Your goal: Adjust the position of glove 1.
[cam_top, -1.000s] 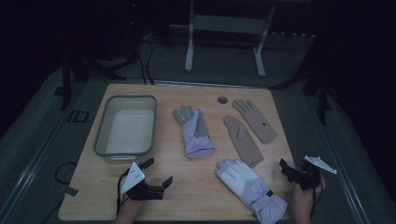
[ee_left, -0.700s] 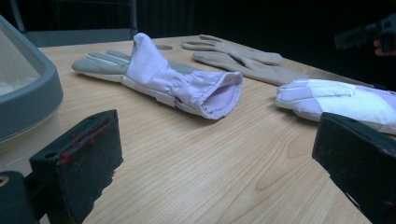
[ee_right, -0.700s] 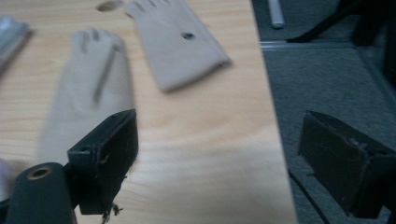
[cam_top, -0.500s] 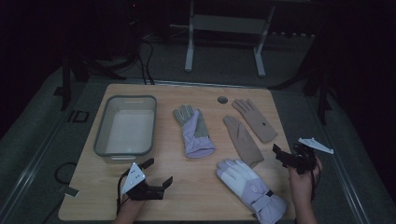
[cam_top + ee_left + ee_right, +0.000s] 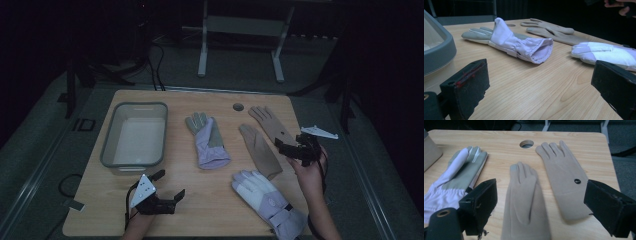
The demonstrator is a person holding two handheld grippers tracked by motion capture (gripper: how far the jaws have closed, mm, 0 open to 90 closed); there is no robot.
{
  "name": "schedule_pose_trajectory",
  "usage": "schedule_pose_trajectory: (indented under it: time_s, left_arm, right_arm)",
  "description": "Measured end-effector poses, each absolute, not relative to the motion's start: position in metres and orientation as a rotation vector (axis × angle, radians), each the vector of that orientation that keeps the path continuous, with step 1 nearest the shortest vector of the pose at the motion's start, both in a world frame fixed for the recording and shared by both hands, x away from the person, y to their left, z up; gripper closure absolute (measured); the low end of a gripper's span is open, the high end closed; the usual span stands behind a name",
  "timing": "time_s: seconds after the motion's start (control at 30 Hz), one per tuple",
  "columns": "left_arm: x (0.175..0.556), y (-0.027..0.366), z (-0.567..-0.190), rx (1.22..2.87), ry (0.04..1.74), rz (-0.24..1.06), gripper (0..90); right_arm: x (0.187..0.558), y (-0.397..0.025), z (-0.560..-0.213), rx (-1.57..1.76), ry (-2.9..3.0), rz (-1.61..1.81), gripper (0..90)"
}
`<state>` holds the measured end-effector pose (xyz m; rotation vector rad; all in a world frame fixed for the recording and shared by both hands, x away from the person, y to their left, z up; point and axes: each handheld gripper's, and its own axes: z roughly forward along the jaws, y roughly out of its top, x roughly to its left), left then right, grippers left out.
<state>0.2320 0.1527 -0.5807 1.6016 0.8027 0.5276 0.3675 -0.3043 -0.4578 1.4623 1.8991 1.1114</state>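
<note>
Right gripper point(image 5: 295, 148): jaws spread wide and holding nothing, raised over the table's right edge, nose pointed in at the two beige gloves.
Nearest thing: flat beige knit glove with a small dark button point(image 5: 564, 180) — it lies just ahead of the right gripper, cuff toward it, fingers pointing away toward the round hole in the tabletop point(image 5: 238, 107).
Long axis: roughly in line with the gripper's reach, so the jaws would straddle the cuff across its width.
Second beige glove point(image 5: 525, 202): just beside the first, to its left, close but apart as far as I can tell.
Left gripper point(image 5: 167, 186): released too, low near the table's front edge, well apart from the beige pair.
Nearer hand: the right, by my judgement.
Grey plastic tub point(image 5: 134, 134): far left.
</note>
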Motion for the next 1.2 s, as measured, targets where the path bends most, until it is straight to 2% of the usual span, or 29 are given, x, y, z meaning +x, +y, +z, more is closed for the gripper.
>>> schedule_pose_trajectory:
  time_s: [0.73,1.2]
  left_arm:
    - [0.232,0.152,-0.58,1.616,0.792,0.528,1.7]
    - [0.233,0.152,-0.58,1.618,0.789,0.519,1.7]
  right_arm:
    - [0.403,-0.212,-0.435,1.326,2.07,1.154,16.3]
    - [0.426,-0.141,-0.458,1.243,2.209,1.126,17.4]
